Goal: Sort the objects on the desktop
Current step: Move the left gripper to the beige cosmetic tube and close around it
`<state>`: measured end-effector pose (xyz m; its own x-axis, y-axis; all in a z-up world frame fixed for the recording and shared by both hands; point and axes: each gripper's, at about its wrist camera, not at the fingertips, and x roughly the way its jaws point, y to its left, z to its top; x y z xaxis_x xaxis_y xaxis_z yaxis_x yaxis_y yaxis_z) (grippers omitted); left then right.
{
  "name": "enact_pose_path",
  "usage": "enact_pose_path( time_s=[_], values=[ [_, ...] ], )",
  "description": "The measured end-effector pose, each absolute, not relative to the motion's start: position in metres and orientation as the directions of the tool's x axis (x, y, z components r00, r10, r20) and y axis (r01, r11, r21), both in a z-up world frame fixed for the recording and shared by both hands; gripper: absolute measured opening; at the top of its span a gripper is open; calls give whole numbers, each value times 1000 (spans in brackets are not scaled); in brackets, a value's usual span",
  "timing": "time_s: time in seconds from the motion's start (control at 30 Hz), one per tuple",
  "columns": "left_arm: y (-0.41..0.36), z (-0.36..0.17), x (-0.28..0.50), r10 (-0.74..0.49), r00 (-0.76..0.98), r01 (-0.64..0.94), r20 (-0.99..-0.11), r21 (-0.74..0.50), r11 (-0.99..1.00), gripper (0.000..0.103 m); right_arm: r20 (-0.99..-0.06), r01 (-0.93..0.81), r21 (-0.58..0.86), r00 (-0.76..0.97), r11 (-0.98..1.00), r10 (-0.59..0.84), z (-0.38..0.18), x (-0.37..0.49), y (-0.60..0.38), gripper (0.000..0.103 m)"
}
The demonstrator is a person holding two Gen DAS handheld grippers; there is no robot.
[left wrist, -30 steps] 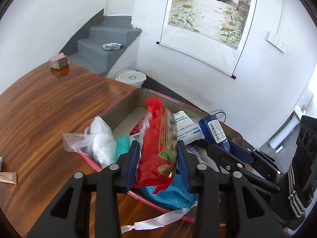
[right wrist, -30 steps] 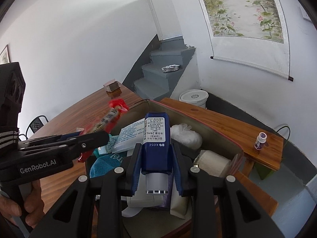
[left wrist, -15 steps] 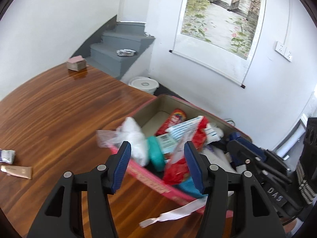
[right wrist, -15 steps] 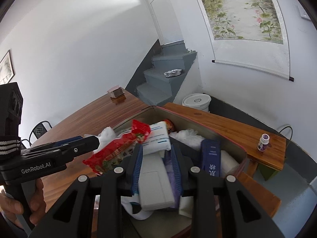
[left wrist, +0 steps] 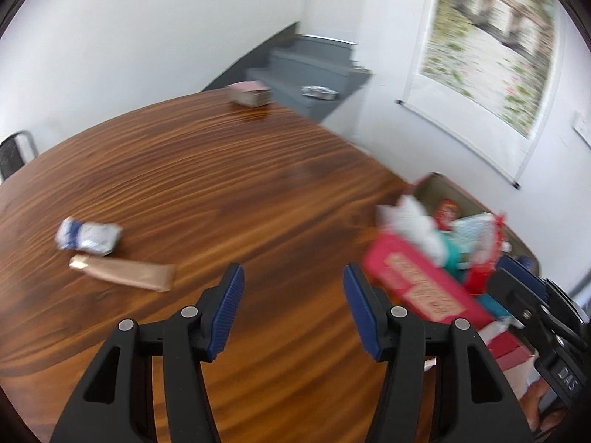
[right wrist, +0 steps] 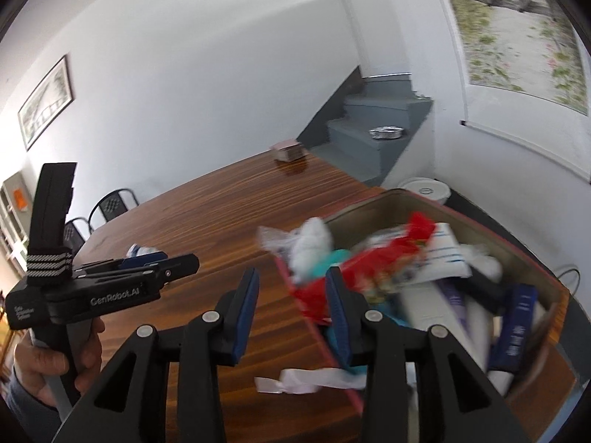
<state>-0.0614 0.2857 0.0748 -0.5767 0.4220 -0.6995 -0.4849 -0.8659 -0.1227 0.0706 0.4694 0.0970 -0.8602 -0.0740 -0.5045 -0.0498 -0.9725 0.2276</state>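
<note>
Crumpled silver-blue packet (left wrist: 88,238): flat on the worktop (left wrist: 229,184), far left in the left wrist view.
Gold tube (left wrist: 123,271): just beside the packet, nearer the camera, lying flat.
Left hand-held gripper (left wrist: 293,302): jaws wide apart, nothing between them, only bare worktop under; held by a hand (right wrist: 55,361) at the left edge of the right wrist view.
Small pink box (left wrist: 248,93): at the far edge of the worktop, well apart from all else.
Right hand-held gripper (right wrist: 291,312): jaws opening, nothing between them; right finger in front of the bin's near wall.
White ribbon (right wrist: 310,380): hanging over the bin's near edge.
Pink bin (right wrist: 413,199): on the worktop at right, full.
Red snack bag (right wrist: 373,258): on top of the pile in the bin, blurred, perhaps slightly tilted.
Dark blue box (right wrist: 517,328): upright in the bin, far right.
</note>
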Motion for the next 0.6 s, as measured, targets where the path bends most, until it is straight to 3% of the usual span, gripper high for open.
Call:
enact_pose_path(
  time_s=[0.1, 0.37, 0.6],
  values=[
    [260, 69, -76, 388, -589, -431, -709, -130, -893, 60, -512, -11, 220, -852, -975, -106, 94, 62, 451, 46],
    [218, 47, -121, 293, -599, -364, -746, -72, -928, 60, -563, 65, 232, -805, -970, -189, 75, 37, 411, 46],
    [162, 31, -152, 245, -597, -260, -764, -104, -960, 60, -589, 107, 230, -776, -967, -226, 64, 26, 394, 46]
  ],
)
